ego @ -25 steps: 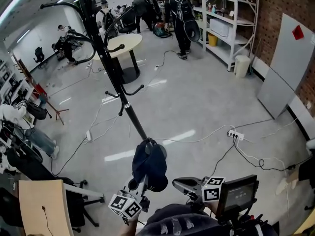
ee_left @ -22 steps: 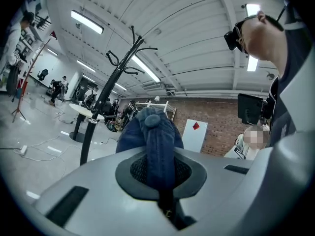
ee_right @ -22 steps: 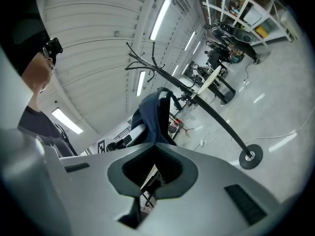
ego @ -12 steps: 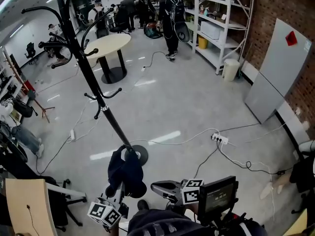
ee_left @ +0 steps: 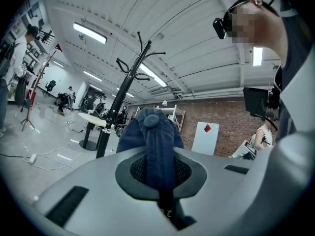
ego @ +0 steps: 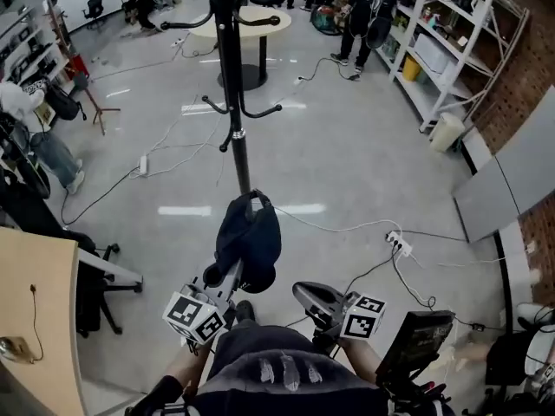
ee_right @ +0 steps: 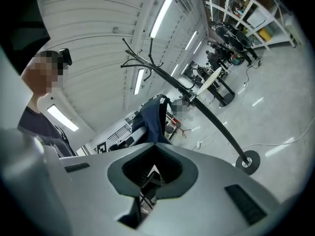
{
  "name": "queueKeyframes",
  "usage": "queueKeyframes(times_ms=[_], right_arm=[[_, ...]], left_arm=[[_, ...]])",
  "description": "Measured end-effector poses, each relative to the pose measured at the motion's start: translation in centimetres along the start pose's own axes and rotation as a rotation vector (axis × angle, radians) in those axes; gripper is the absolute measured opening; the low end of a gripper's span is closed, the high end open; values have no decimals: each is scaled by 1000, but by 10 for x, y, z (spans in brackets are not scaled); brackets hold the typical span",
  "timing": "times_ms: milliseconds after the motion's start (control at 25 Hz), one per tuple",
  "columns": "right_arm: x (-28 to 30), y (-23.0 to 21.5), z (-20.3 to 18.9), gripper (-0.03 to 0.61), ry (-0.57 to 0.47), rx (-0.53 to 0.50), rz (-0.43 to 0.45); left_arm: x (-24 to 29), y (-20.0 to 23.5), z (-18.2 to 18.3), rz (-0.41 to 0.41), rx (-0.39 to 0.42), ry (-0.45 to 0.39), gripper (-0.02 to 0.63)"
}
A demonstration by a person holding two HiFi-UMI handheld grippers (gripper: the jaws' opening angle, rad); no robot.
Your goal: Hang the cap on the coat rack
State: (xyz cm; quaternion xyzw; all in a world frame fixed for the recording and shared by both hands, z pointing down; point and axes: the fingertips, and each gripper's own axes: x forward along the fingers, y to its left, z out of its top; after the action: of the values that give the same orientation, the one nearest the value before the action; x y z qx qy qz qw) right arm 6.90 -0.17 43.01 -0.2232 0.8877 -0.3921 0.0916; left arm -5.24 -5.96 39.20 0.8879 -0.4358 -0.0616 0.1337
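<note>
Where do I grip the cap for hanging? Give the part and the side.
Probably the crown's lower fabric, from below, where the left gripper pinches it between its fingers now: the cap stands above them, so its upper part is free to go over a coat rack hook.

Glossy grey floor [ego: 364,172]. The rack [ego: 236,137] stands near its middle. White cables [ego: 338,229] trail to a power strip [ego: 398,243]; another strip [ego: 144,165] lies left. A round table [ego: 251,22] stands at the far edge, with shelving [ego: 434,50] and what looks like a bin [ego: 446,132] along the right.
</note>
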Motion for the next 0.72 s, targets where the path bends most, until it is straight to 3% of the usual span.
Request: queueKeyframes(times_ms=[480,720], right_arm=[[151,-9,5,3,86,-69,35],[199,6,4,3,170,-109,62]], left_arm=[[-18,132,27,68,29,-56,16],[-12,155,39,68,100,-33,16]])
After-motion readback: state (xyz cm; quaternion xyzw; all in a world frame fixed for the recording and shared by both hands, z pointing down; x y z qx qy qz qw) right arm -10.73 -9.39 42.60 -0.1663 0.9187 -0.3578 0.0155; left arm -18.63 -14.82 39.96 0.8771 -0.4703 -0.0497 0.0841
